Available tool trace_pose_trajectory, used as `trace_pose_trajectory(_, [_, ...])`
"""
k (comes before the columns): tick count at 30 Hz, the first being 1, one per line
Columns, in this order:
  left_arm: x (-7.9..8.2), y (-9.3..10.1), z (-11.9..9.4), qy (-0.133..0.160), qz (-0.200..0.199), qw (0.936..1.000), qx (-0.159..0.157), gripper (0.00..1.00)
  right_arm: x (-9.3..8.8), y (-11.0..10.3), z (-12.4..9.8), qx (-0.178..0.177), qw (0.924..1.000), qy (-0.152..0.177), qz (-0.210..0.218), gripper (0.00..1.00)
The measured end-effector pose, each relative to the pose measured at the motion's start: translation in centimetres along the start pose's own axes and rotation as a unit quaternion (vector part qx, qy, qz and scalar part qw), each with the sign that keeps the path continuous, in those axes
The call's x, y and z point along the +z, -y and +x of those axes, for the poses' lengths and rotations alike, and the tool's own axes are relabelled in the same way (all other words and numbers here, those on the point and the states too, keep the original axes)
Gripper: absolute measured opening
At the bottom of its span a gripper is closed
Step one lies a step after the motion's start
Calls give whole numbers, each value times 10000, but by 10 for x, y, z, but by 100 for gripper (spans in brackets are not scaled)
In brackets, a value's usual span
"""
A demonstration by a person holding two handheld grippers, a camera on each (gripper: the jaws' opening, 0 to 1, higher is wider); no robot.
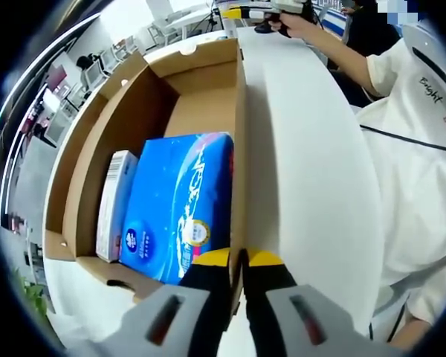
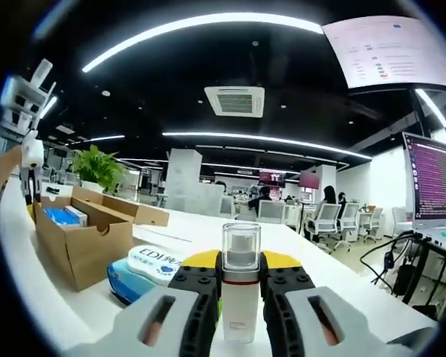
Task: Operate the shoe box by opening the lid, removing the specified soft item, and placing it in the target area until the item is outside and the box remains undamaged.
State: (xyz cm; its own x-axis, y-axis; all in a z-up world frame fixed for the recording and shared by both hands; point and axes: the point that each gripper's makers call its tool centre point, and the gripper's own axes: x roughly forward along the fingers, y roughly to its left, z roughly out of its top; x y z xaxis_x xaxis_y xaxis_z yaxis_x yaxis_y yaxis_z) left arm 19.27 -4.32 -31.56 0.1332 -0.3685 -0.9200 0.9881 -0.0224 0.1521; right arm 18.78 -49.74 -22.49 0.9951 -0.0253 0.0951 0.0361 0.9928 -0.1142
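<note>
The left gripper [image 1: 238, 260] has its jaws nearly together, pinching the near wall of the open shoe box [image 1: 85, 156]. Just beyond its tips, inside the box, lies a blue tissue pack [image 1: 180, 204], with a white packet [image 1: 115, 202] on its left.

The right gripper [image 2: 241, 271] clamps a white bottle with a clear cap [image 2: 241, 286]. Left of it on the white table [image 2: 334, 271] lies a light-blue soft pack [image 2: 141, 269], touching the cardboard box [image 2: 85, 242] further left.
</note>
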Motion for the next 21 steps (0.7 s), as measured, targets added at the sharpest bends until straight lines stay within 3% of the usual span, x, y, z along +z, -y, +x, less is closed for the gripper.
trace_pose_trajectory(6, [0,0,0,12,5,10000,6,4,-9,-6,2,76,9999,-110,15,18])
trace_pose_trajectory(17, [0,0,0,-33,-18,10000,-18,4,6,0,26,199,9993,151,277,19])
trace_pose_trajectory(21, [0,-1,0,-23,-15,10000,-23,4,0,3,32,123,9998,26,176,19])
